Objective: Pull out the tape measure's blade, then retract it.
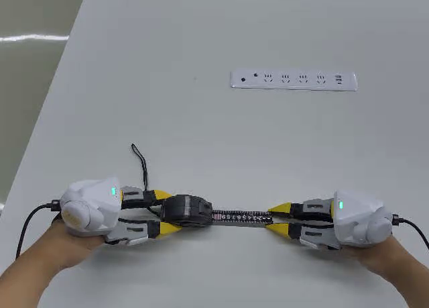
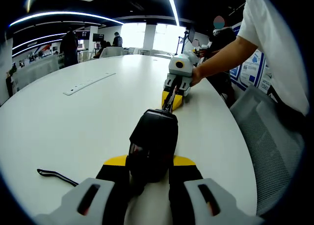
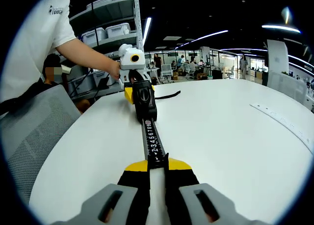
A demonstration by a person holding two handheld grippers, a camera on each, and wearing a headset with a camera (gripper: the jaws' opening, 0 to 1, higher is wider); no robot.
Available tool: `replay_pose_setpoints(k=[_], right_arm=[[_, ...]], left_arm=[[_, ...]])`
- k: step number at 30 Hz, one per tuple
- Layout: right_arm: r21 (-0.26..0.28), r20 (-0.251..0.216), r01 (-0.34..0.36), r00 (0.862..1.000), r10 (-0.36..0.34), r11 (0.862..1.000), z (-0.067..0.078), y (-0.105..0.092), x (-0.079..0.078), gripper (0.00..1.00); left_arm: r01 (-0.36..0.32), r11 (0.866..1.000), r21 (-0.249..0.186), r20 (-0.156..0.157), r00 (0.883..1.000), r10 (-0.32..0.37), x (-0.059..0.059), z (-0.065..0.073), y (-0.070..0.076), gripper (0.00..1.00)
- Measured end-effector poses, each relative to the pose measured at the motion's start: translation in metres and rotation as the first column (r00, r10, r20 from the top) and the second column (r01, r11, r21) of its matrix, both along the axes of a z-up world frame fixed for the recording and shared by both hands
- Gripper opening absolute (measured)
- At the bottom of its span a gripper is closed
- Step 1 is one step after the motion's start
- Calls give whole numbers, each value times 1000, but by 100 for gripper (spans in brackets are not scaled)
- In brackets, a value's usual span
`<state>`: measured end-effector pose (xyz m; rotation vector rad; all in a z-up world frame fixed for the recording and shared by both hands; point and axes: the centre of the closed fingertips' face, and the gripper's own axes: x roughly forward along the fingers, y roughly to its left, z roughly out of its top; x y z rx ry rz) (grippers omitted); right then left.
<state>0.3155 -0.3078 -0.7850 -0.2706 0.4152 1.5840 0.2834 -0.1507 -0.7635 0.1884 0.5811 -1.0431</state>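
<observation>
The left gripper (image 2: pixel 149 162) is clamped on the black case (image 2: pixel 153 137). Its yellow-tipped jaws press on either side of the case, which rests on the white bench (image 1: pixel 201 120). From the far end of the case, straight ahead of this gripper, the blade (image 3: pixel 152 137) runs low along the bench with its numbers facing up, reaching the right gripper (image 3: pixel 158 165). That gripper's jaws are closed on the blade's free end, pinching it between their yellow tips. The two grippers face each other with their tips well apart, and a short drawn-out stretch of blade lies between them. To the left of the left gripper's jaws, a thin black strap (image 1: pixel 139 162) lies loose on the bench and curls away from the gripper. Farther out, beyond the blade and more on the right gripper's side, a white power strip (image 1: pixel 293 80) lies flat on the bench, well apart from both grippers.
</observation>
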Motion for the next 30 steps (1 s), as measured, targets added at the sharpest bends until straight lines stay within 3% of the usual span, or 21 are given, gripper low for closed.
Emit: replay_pose_setpoints(k=[30], right_arm=[[-2, -23, 38, 999, -38, 999, 2, -36, 6, 7]], left_arm=[[-2, 1000, 3, -3, 1000, 2, 0, 0, -1, 26]])
